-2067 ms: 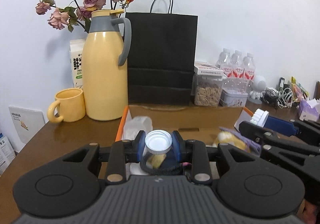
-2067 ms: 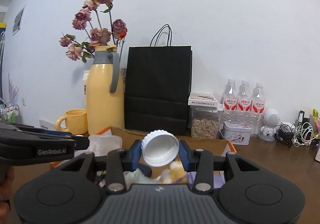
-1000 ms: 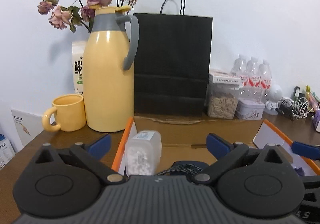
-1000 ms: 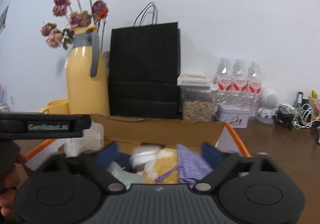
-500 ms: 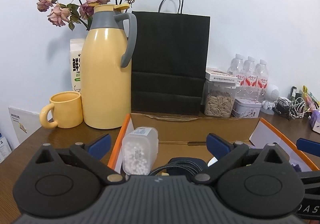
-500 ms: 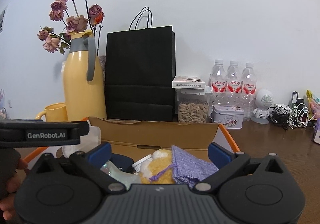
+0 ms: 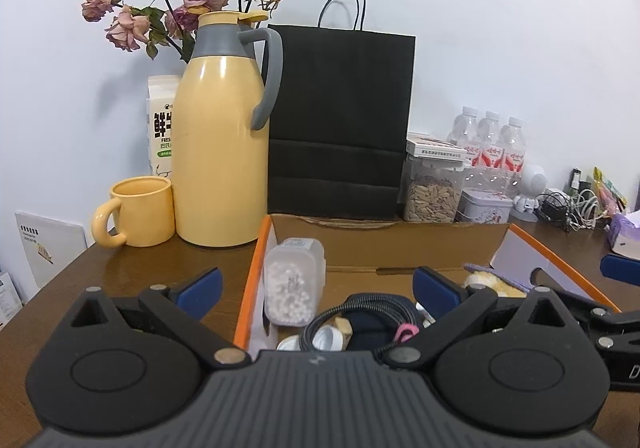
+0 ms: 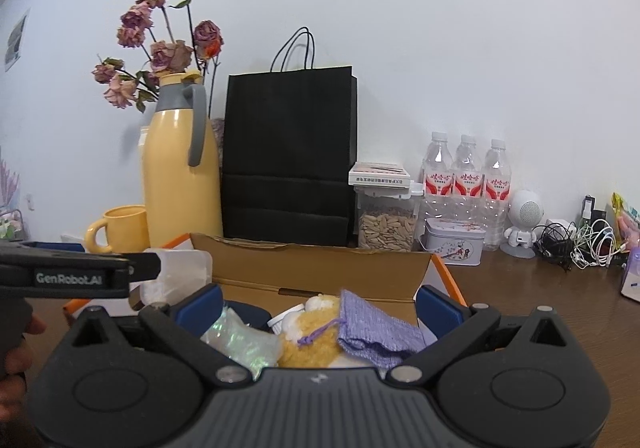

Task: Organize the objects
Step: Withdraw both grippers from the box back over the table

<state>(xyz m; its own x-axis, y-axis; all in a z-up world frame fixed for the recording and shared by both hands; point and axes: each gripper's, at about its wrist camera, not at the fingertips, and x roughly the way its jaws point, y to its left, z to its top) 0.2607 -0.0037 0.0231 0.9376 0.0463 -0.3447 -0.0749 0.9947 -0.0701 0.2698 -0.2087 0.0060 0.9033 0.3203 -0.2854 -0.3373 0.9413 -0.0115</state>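
An open cardboard box [image 7: 400,244] with orange-edged flaps sits on the brown table; it also shows in the right wrist view [image 8: 320,268]. Inside it lie a clear tub of white beads [image 7: 294,282], a coiled black cable [image 7: 360,308], a yellow plush [image 8: 316,332], a purple knit pouch [image 8: 376,328] and a shiny plastic bag [image 8: 244,344]. My left gripper [image 7: 316,292] is open and empty over the box's near left side. My right gripper [image 8: 318,304] is open and empty over the box's near right side.
Behind the box stand a yellow thermos jug [image 7: 220,144] with dried roses, a yellow mug [image 7: 136,212], a black paper bag [image 7: 340,124], a seed jar [image 7: 432,196], a tin [image 7: 484,204] and three water bottles [image 8: 466,176]. Cables [image 8: 576,244] lie far right.
Two seconds ago the left gripper held a small bottle and the right its white cap. Both opened about a second ago and stay open and empty; both views have pulled back slightly.
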